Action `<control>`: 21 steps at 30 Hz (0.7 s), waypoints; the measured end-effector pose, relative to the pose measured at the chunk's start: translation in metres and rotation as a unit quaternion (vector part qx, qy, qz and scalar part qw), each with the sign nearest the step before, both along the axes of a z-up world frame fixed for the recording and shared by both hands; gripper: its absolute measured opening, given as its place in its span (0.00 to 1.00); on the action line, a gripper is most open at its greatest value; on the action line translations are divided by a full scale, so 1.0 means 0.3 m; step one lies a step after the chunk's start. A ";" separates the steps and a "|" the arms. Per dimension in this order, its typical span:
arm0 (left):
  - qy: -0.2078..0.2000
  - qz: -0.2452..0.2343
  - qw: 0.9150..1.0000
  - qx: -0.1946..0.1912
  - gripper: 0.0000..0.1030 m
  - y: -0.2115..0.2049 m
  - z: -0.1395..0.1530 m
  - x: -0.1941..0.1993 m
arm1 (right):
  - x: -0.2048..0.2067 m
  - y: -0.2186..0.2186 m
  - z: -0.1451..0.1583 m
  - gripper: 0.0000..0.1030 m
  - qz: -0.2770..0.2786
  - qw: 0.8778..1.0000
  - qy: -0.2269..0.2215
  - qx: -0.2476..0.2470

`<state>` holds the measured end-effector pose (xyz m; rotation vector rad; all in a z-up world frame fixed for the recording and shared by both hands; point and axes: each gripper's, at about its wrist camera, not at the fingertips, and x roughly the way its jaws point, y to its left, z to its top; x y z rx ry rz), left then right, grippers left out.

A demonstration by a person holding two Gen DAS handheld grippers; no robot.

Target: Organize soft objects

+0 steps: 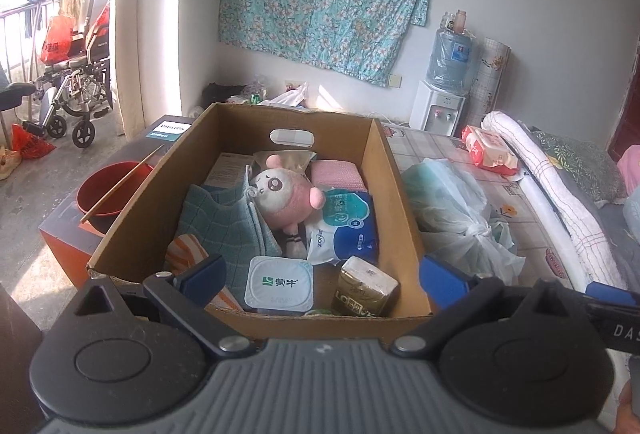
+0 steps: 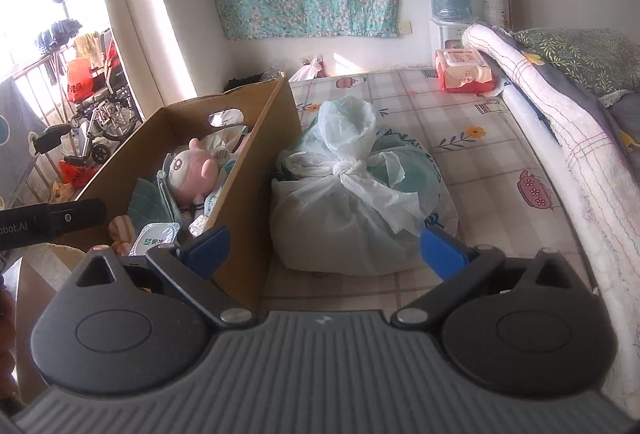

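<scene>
A cardboard box (image 1: 400, 194) stands on the bed's left part and also shows in the right wrist view (image 2: 256, 162). Inside lie a pink and white plush toy (image 1: 280, 200), a teal checked cloth (image 1: 224, 222), a blue and white soft pack (image 1: 346, 230), a white yogurt cup (image 1: 279, 286) and a gold tissue pack (image 1: 366, 288). My left gripper (image 1: 322, 274) is open and empty, just above the box's near edge. My right gripper (image 2: 324, 248) is open and empty, in front of a tied white plastic bag (image 2: 360, 202) on the bed.
A red wet-wipes pack (image 2: 464, 70) lies at the far end of the bed. A rolled white quilt (image 2: 560, 138) runs along the right. A red bowl with chopsticks (image 1: 108, 194) sits on a dark box left of the carton. A water dispenser (image 1: 440, 106) and a wheelchair (image 1: 76, 94) stand farther off.
</scene>
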<state>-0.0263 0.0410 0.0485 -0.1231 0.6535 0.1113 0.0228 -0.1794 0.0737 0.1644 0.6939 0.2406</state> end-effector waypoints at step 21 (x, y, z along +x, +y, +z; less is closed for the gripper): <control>0.061 0.008 0.998 0.015 1.00 0.002 -0.055 0.023 | 0.032 0.063 -0.034 0.99 -0.017 0.999 0.032 -0.032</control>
